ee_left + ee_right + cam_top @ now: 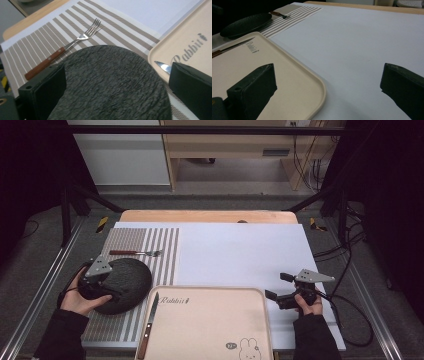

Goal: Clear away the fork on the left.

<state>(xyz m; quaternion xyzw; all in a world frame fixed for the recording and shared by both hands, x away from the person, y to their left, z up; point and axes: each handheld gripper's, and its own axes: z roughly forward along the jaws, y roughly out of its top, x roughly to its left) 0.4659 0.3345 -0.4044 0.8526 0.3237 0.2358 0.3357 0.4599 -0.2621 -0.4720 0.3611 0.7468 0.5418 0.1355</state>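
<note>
Writing: "Rabbit" in dark script on beige tray (210, 320), rabbit drawing at its near corner.
Left gripper (102, 282): jaws spread wide, straddling the near edge of the plate, not pinching.
Plate (110, 82): round, dark grey, rough slate-like texture; on striped placemat (165, 245), directly ahead between the jaws.
Surroundings: wood-handled fork (67, 47) beyond plate; knife (149, 322) on tray's left edge, right of plate.
Right gripper (280, 292): jaws apart, holding nothing, over white sheet beside tray's right edge.

Plate (125, 282) on placemat (165, 247), fork (136, 252) behind it — tray (210, 320) to its right, knife (149, 325) on tray's left edge.
</note>
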